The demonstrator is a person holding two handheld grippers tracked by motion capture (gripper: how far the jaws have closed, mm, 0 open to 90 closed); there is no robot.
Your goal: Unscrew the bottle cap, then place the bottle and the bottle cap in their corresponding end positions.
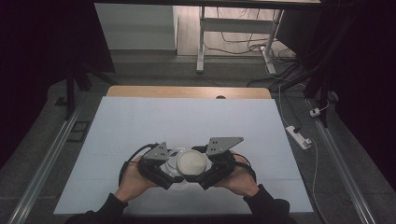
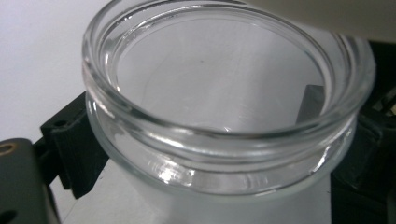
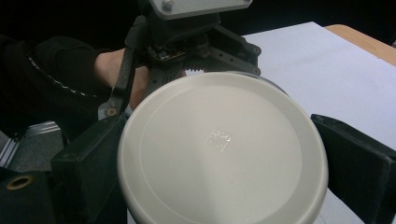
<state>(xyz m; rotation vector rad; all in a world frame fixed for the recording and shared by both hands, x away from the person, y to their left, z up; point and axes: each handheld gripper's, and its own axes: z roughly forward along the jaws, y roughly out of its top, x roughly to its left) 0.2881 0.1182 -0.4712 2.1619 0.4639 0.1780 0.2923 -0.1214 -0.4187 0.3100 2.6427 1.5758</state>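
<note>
A clear glass jar [image 2: 219,116] stands with its mouth open between the jaws of my left gripper [image 2: 219,163], which is shut on it below the rim. A round white lid [image 3: 219,149] is clamped at its edges by my right gripper [image 3: 224,158]. In the high view the lid [image 1: 192,162] hovers over the jar [image 1: 173,157] and covers most of its mouth, leaving the left part of the rim showing. The lid's edge [image 2: 336,16] sits above the jar's far right rim, apart from it. Both grippers [image 1: 173,171] [image 1: 201,173] meet near the table's front centre.
A white sheet [image 1: 187,121] covers the table, and a wooden edge [image 1: 187,91] shows at the far side. On the floor to the right lie a power strip [image 1: 299,136] and cables. A white desk frame [image 1: 201,42] stands beyond the table.
</note>
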